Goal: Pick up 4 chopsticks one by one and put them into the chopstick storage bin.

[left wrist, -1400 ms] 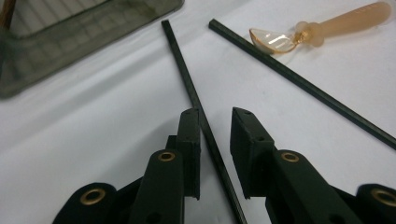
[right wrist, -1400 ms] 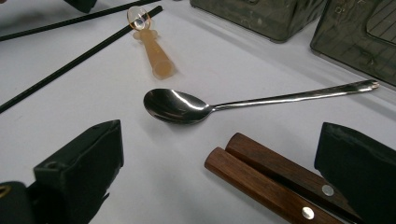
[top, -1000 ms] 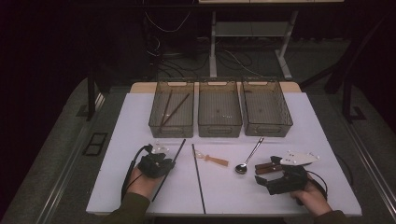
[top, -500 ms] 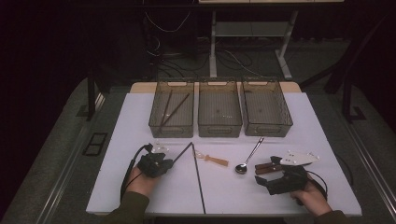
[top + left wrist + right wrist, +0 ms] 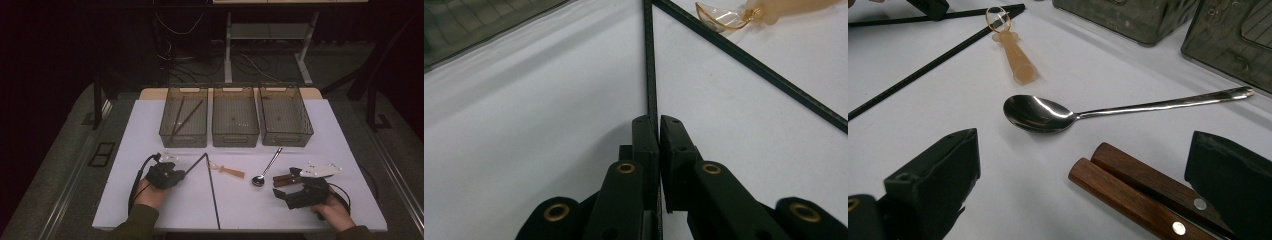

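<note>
Black stick [image 5: 651, 60] sits lower-left of centre on bench [image 5: 320, 125], pinched in left gripper [image 5: 176, 173], fingers [image 5: 644, 145] closed on it, just shut. 2nd stick [image 5: 213, 190] meets it at the tip. Right gripper [image 5: 292, 192] lower right, fingers [image 5: 938, 175] open round wood handles [image 5: 1143, 192], w/ spoon [image 5: 1038, 114] just above.

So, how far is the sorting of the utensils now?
Done: two chopsticks lie in the left bin. In hand: the left tongs grip one black chopstick. Left: the other black chopstick, metal spoon, small amber spoon, two wooden-handled utensils.
</note>
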### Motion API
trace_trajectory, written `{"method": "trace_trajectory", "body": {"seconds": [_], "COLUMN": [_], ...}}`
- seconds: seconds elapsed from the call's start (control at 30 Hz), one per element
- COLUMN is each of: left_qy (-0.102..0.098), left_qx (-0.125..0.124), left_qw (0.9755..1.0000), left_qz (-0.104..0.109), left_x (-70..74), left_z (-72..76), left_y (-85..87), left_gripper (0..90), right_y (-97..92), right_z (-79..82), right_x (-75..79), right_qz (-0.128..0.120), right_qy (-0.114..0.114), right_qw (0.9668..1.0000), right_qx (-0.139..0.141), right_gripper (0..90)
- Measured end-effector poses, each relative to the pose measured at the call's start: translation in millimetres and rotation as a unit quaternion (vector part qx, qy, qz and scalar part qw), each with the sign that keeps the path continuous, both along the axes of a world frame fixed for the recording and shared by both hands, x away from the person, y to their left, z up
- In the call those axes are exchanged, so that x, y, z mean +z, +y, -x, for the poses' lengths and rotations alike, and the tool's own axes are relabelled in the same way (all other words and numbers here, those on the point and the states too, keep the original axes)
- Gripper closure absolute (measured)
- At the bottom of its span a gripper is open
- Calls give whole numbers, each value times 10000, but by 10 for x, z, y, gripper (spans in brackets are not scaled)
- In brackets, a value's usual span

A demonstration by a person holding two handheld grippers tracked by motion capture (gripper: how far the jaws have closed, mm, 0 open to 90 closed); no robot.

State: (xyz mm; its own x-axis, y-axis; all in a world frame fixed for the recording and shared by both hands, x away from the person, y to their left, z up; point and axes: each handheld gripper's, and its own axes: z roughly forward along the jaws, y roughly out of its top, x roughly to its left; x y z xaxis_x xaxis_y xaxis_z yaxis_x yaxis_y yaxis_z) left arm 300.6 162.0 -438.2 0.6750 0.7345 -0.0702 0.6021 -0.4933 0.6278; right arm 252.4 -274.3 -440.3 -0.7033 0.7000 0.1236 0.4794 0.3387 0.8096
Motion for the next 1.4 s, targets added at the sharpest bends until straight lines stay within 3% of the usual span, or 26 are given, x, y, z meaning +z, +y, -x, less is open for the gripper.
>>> {"method": "trace_trajectory", "body": {"seconds": [0.2,0.47,0.97,1.17,1.4], "left_qy": [-29,-26,-113,-193,-262], "left_qx": [11,-164,-690,-751,-812], "left_qw": [9998,9992,9963,9949,9942], "left_qz": [186,360,504,644,657], "left_x": [61,195,369,451,551], "left_z": [-16,-43,-72,-112,-217], "left_y": [53,72,-21,-36,-48], "left_gripper": [854,853,852,852,852], "right_y": [1,1,4,5,25], "right_z": [0,-10,-17,-17,-41], "right_x": [0,-10,-16,-22,-67], "right_qz": [-1,-1,7,10,145], "right_qy": [-1,5,19,15,87], "right_qw": [10000,10000,10000,10000,9999], "right_qx": [1,-17,-7,-3,19], "right_gripper": [15,15,15,15,15]}}
